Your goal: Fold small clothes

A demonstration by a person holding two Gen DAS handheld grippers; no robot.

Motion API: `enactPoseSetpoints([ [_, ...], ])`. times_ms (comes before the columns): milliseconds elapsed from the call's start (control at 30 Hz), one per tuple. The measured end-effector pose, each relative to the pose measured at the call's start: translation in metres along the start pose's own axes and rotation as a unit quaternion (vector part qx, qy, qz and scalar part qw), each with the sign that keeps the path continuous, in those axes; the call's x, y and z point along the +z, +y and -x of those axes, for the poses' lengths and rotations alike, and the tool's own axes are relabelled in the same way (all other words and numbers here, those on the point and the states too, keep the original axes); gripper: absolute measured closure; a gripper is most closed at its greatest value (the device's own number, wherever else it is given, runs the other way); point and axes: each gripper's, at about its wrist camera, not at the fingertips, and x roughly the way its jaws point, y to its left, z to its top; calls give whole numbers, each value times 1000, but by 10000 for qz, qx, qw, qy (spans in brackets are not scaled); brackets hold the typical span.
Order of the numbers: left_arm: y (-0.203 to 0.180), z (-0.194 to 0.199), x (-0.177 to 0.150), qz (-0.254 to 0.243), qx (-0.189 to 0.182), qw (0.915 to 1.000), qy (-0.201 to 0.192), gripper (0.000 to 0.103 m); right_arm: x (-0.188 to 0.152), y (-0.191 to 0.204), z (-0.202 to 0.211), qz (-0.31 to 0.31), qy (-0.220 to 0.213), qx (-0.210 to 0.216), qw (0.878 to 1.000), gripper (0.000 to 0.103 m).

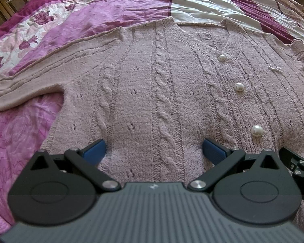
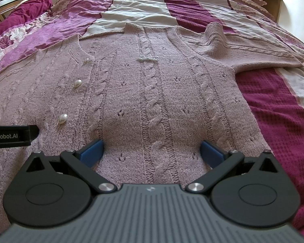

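A dusty-pink cable-knit cardigan (image 1: 152,85) with pearl buttons (image 1: 239,86) lies spread flat, front up, on the bed. Its one sleeve (image 1: 30,77) stretches out left in the left wrist view; the other sleeve (image 2: 253,54) stretches right in the right wrist view. My left gripper (image 1: 154,149) hovers open over the cardigan's lower left part, blue pads (image 1: 95,150) wide apart with only knit between them. My right gripper (image 2: 151,150) is open over the cardigan (image 2: 152,101) lower right part, near the pearl buttons (image 2: 78,83). A small pearl bow (image 2: 149,58) sits on the chest.
The bedspread (image 1: 111,6) has magenta, floral and grey-white stripes and shows bare beyond the collar and to both sides (image 2: 273,105). Dark wooden headboard and cabinets (image 1: 8,2) line the far edge. The other gripper's black body (image 2: 12,136) pokes in at the right wrist view's left edge.
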Motion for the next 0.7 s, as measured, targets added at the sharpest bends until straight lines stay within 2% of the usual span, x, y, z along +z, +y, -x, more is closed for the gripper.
enactPoseSetpoints([
  [700, 0, 0, 0, -3, 3, 10000, -3, 0, 1, 0, 3, -20, -6, 12, 10000, 0],
])
